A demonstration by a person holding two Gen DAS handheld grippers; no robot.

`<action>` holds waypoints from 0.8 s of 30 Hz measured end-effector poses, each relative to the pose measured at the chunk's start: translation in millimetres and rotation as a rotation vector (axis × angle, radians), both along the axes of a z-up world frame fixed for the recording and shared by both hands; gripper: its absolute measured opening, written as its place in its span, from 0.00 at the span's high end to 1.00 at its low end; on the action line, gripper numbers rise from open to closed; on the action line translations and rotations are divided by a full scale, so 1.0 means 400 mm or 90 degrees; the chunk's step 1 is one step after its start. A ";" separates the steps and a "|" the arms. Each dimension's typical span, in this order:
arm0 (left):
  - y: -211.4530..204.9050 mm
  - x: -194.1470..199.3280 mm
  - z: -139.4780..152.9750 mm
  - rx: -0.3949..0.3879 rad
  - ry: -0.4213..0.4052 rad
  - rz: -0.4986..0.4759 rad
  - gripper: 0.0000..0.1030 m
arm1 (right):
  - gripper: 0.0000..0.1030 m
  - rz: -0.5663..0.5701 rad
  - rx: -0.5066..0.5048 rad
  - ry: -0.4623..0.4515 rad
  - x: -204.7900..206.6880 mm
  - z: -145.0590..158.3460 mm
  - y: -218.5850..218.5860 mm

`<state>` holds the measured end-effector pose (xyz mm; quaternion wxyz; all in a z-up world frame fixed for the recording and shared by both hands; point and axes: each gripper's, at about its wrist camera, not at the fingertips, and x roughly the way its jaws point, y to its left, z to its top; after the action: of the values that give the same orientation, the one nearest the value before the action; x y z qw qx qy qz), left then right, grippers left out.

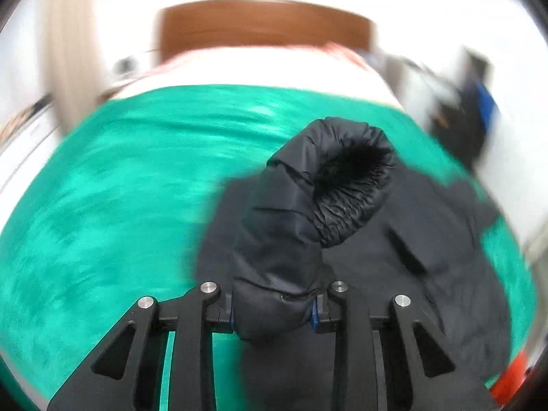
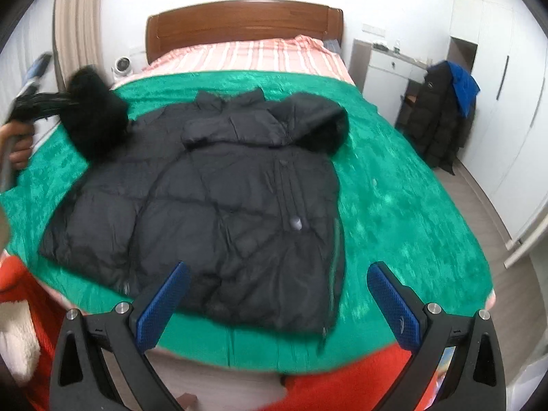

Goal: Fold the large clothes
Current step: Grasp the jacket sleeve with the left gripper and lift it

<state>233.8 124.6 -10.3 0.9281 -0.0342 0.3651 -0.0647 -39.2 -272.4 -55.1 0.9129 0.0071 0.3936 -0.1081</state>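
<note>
Left wrist view: the sleeve (image 1: 308,205) is clamped in the left tool (image 1: 274,308), cuff at 12 o'clock. The jacket (image 2: 222,198) is spread on the bed (image 2: 411,205), at 12 o'clock from the right tool (image 2: 277,304), which is held open and empty.

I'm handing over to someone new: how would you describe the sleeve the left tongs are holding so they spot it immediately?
On the green blanket lies a black puffer jacket. Its sleeve on the left side is lifted off the bed by the left tongs. Unlike the other sleeve, folded across the chest, it hangs in the air, fur cuff up.
</note>
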 end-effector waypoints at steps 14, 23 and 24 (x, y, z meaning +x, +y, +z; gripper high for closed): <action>0.687 -0.073 -0.386 -0.093 0.167 0.442 0.65 | 0.00 0.368 -0.217 0.031 0.641 -0.138 0.230; 0.616 -0.180 -0.319 0.024 0.171 0.389 0.37 | 0.68 0.185 -0.136 0.027 0.819 -0.124 0.068; 0.612 -0.212 -0.298 0.032 0.163 0.388 0.36 | 0.69 0.147 -0.112 -0.008 0.797 -0.066 0.007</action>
<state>149.1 369.3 -129.5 0.8521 -0.1264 0.4531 0.2297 279.8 -269.5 -81.6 0.9189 -0.1174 0.3750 -0.0364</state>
